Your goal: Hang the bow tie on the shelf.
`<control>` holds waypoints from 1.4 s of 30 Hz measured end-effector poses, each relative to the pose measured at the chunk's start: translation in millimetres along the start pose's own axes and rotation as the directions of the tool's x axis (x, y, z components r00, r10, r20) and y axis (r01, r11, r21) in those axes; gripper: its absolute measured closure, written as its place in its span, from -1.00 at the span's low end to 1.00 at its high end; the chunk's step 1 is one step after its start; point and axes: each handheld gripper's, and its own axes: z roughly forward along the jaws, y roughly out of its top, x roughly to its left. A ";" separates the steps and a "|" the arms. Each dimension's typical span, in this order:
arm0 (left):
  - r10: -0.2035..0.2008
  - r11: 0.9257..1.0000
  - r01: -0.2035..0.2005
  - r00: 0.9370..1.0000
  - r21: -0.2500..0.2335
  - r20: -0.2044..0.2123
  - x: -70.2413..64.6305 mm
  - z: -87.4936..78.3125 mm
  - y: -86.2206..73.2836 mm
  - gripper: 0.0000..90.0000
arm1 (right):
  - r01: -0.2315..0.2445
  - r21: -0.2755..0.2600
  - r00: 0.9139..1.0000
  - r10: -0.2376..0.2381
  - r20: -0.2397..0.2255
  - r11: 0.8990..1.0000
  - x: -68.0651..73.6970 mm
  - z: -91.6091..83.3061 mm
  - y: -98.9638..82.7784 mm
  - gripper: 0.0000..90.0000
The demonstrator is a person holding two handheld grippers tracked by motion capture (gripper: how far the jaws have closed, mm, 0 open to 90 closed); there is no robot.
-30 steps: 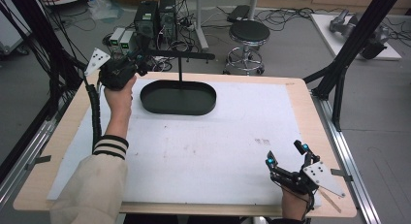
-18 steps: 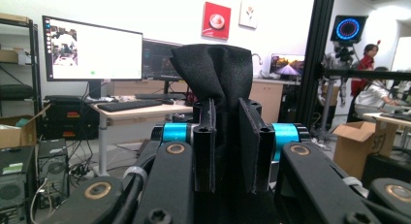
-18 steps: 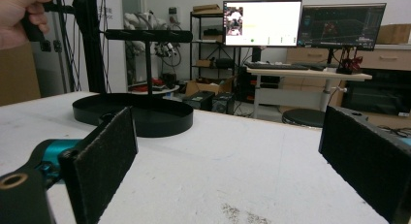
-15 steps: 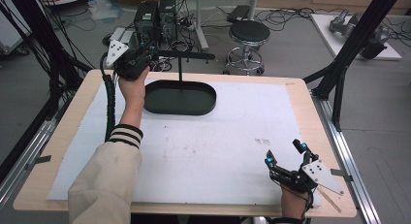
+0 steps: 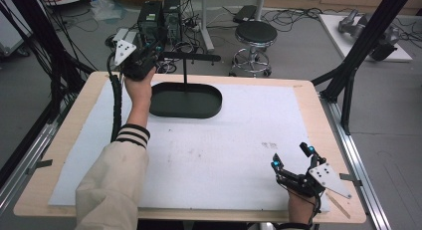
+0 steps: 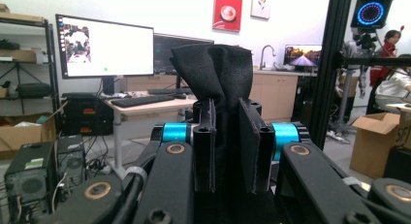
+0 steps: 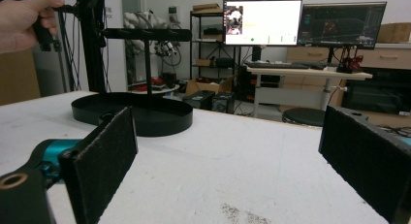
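The left gripper [image 5: 142, 58] is hovering by the far left corner of the bench [image 5: 308, 98], jaws clenched on a black cloth [image 6: 213, 69] beside the black stand [image 5: 185, 98]. The right gripper [image 5: 291, 158] is resting near the front right corner, jaws released.

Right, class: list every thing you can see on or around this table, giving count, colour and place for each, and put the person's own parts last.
Stand with oval tray base and crossbar: one, black, far left-centre of the table.
Sheet: one, white, covering most of the tabletop.
Table: one, light wood edge.
Stool: one, black seat, on the floor beyond the table.
Black cloth: one, pinched in the left gripper.
Left gripper: one, black, raised by the crossbar's left end, shut on the cloth.
Right gripper: one, black, near right corner, jaws open, nothing between them.
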 end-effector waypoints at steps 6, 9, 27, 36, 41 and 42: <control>-0.020 1.000 0.020 0.999 0.015 0.031 -2.9 6.0 -7.5 0.71 | -0.003 0.002 1.000 0.003 0.002 1.000 0.1 0.5 -0.3 -0.87; -0.040 0.999 0.038 0.998 0.028 0.052 -4.4 8.5 -12.4 0.71 | -0.002 0.003 1.000 0.002 0.002 1.000 0.0 0.6 -0.4 -0.87; -0.111 0.992 0.107 0.992 0.070 0.059 -1.2 13.0 -29.9 0.70 | -0.003 0.003 1.000 0.003 0.006 1.000 0.0 0.6 -0.6 -0.87; -0.157 0.984 0.152 0.986 0.090 0.051 0.6 14.8 -33.4 0.44 | -0.004 0.002 1.000 0.004 0.005 1.000 0.3 0.5 -0.3 -0.87; -0.171 0.982 0.166 0.983 0.088 0.059 1.0 12.8 -30.6 0.32 | -0.002 0.000 1.000 0.002 0.006 1.000 0.1 0.1 -0.1 -0.87; -0.172 0.983 0.167 0.983 0.081 0.063 0.7 12.1 -29.2 0.30 | -0.004 0.001 1.000 0.004 0.005 1.000 0.6 0.0 0.0 -0.87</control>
